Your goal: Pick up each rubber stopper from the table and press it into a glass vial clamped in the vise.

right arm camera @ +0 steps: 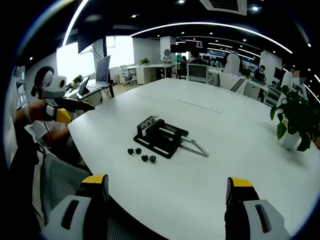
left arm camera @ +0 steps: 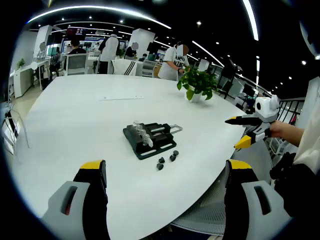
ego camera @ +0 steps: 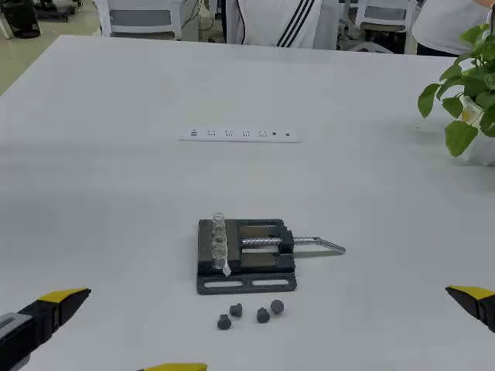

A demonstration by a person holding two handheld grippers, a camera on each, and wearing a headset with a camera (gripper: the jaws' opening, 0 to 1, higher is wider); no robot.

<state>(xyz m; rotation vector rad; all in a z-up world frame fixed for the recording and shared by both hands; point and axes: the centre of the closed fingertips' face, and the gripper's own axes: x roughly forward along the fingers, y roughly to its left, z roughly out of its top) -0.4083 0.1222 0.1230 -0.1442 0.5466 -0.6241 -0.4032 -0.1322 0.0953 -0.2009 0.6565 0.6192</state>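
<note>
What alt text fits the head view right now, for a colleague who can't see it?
A black vise holds a row of glass vials at the centre of a white table, with four dark rubber stoppers loose just in front of it. The yellow-tipped left tool and right tool sit at the lower corners, away from the work.

The table [ego camera: 116, 154] is plain white. The vise [ego camera: 255, 264] is black, with a silver screw and handle, and the glass vials [ego camera: 219, 236] are clear. The four rubber stoppers [ego camera: 263, 314] are dark grey. The left claw [left arm camera: 166, 167] and the right claw [right arm camera: 167, 181] are grey and black with yellow tips. The power strip [ego camera: 238, 134] is white. The plant [ego camera: 468, 85] has green leaves. A person's top [ego camera: 278, 19] is white with black stripes.
</note>
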